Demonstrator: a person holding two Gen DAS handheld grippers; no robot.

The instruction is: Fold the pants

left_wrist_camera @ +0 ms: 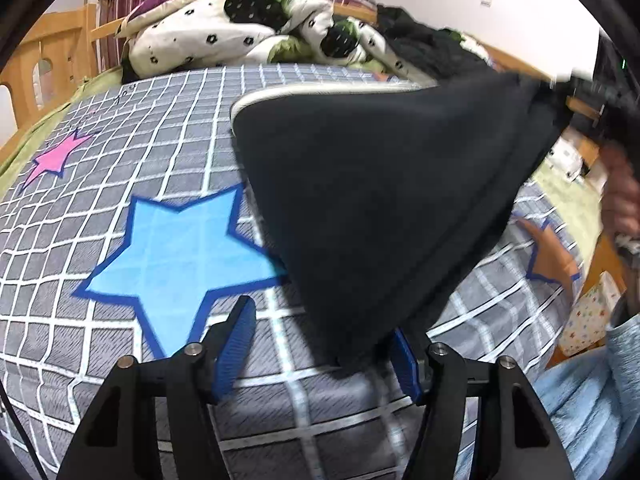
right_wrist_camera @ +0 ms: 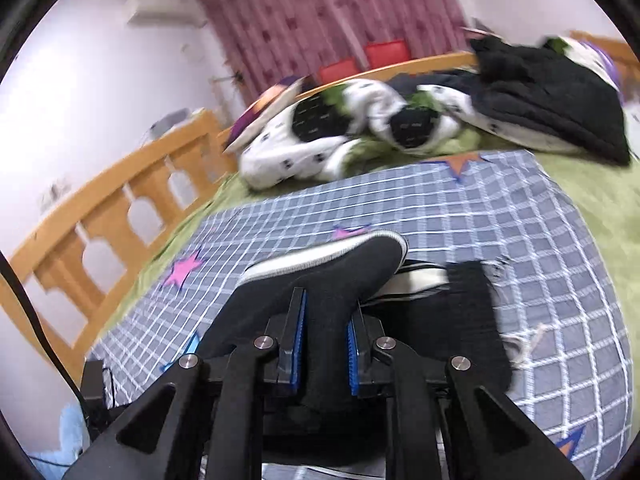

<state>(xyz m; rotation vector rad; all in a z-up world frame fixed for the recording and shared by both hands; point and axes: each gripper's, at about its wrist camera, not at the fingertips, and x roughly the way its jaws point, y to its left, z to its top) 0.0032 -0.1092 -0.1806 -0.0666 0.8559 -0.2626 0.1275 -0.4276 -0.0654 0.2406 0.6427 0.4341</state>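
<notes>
The black pants (left_wrist_camera: 392, 200) hang over the bed in a taut triangle, with a white-piped edge along the top. The upper right corner runs up to my blurred right gripper (left_wrist_camera: 588, 88), with a hand (left_wrist_camera: 620, 200) below it. My left gripper (left_wrist_camera: 320, 320) stands open low over the sheet. The pants' bottom corner dangles between its blue pads (left_wrist_camera: 236, 344), close to the right one, and is not pinched. In the right wrist view my right gripper (right_wrist_camera: 326, 320) is shut on a bunch of the black pants (right_wrist_camera: 320, 280), which drape away from it over the sheet.
The bed has a grey checked sheet (left_wrist_camera: 120, 340) with blue, pink and orange stars. A rumpled white quilt (left_wrist_camera: 224, 32) and a dark clothes pile (right_wrist_camera: 552, 96) lie at the far end. A wooden rail (right_wrist_camera: 100, 216) lines the bed's far side.
</notes>
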